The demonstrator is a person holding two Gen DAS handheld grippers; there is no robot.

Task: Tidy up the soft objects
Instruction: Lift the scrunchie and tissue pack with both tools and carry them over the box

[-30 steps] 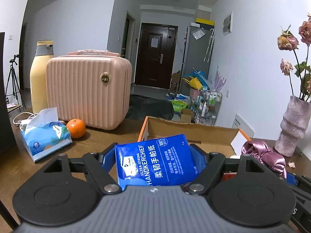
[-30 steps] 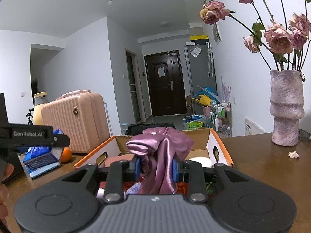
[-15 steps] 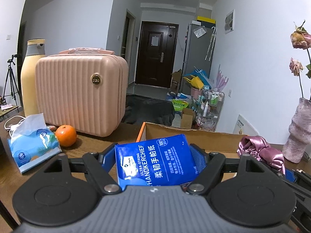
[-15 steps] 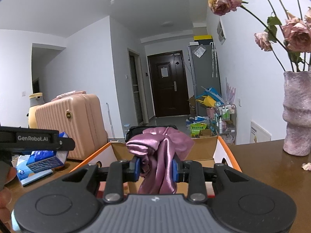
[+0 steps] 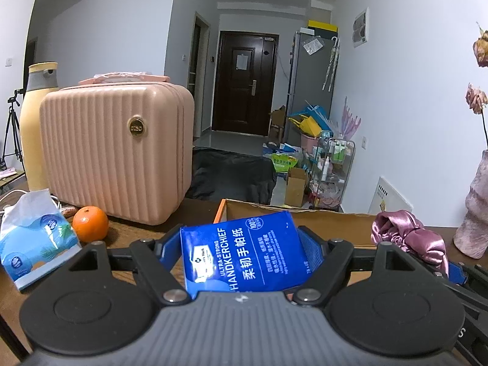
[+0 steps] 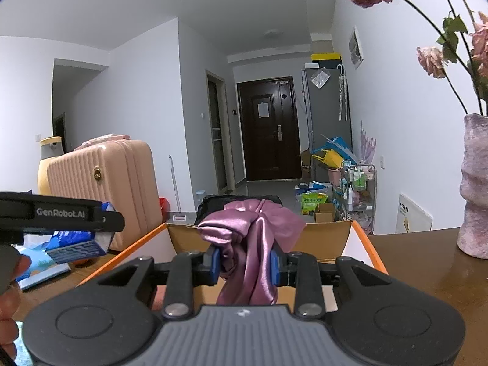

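Left claw [image 5: 242, 254] grips handkerchief pack [image 5: 244, 257], right claw [image 6: 244, 263] clamps satin scrunchie [image 6: 250, 238] above cardboard box [image 6: 329, 235].

White walls [image 5: 116, 30], dark door [image 5: 244, 82], hallway.

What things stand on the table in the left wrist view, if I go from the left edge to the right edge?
Tissue pack → orange → pink suitcase → blue handkerchief packet held in the left gripper → purple satin scrunchie → vase.
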